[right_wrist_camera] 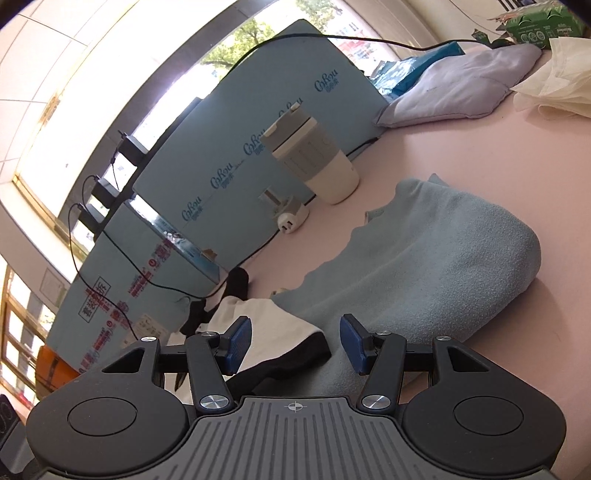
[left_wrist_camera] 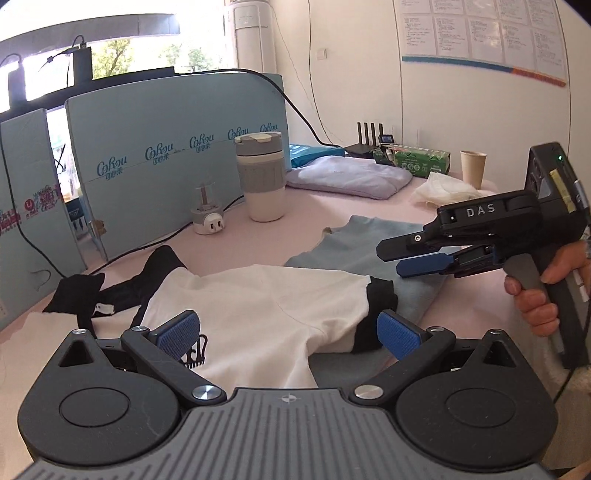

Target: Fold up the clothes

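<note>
Fingers (left_wrist_camera: 178, 329) spread, both grippers — lidded tumbler (left_wrist_camera: 261, 177) upright, contents hidden.

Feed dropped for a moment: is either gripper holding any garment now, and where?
Nothing is held. The left gripper is open over the white T-shirt with black sleeves; the right gripper is open above the blue-grey garment.

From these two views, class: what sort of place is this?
Probably an office or lab room set up for recording, not a home: printed sheets pinned on the wall, a router, foam boards fencing the pink table.
</note>
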`<act>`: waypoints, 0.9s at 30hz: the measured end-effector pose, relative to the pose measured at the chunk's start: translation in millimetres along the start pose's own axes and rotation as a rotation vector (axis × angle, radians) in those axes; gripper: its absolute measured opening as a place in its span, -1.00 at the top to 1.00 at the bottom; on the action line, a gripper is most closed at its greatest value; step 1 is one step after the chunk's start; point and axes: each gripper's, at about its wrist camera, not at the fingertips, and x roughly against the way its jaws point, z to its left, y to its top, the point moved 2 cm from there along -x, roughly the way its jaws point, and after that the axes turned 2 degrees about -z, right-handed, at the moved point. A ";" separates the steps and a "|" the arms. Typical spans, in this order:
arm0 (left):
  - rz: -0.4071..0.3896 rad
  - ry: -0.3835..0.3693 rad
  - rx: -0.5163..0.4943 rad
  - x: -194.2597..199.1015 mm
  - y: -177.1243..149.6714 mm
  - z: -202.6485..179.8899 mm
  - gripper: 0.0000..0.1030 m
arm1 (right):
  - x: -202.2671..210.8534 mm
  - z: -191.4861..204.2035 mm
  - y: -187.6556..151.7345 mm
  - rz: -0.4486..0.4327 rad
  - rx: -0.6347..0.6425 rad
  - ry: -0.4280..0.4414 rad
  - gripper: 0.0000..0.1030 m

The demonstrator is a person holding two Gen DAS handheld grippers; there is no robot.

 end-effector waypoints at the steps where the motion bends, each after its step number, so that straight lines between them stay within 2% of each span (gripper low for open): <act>1: 0.008 0.007 -0.014 -6.8 -1.9 -1.4 -1.00 | -2.7 0.2 0.0 0.021 -0.003 0.005 -0.04; 4: 0.033 0.027 -0.055 -27.2 -7.5 -5.6 -1.00 | -16.7 -3.8 -1.3 0.095 -0.024 -0.007 -0.03; 7: 0.061 0.041 -0.085 -45.0 -14.8 -8.2 -1.00 | -21.7 -6.2 -1.4 0.104 -0.003 -0.023 0.17; 9: 0.075 0.020 -0.058 -46.4 -20.1 -3.7 -1.00 | -22.2 -6.3 -2.0 0.107 0.013 -0.030 0.26; 11: 0.055 -0.021 -0.055 -42.5 -19.8 -3.7 -1.00 | -22.6 -5.6 -3.0 0.105 0.037 -0.047 0.39; 16: -0.014 -0.182 -0.071 -34.0 -18.7 -13.6 -1.00 | -23.1 0.0 -4.3 0.089 0.067 -0.071 0.40; 18: -0.029 -0.249 -0.049 -32.5 -18.5 -13.2 -1.00 | -24.3 2.9 -5.3 0.080 0.093 -0.089 0.53; 22: 0.050 -0.313 0.015 -48.5 -22.1 -5.1 -1.00 | -26.0 3.0 -6.3 0.073 0.100 -0.094 0.71; 23: 0.057 -0.324 0.030 -50.2 -22.9 -2.8 -1.00 | -26.0 2.2 -5.7 0.072 0.090 -0.088 0.79; 27: 0.052 -0.369 0.085 -50.3 -24.6 5.8 -1.00 | -27.3 1.6 -4.5 0.056 0.070 -0.076 0.86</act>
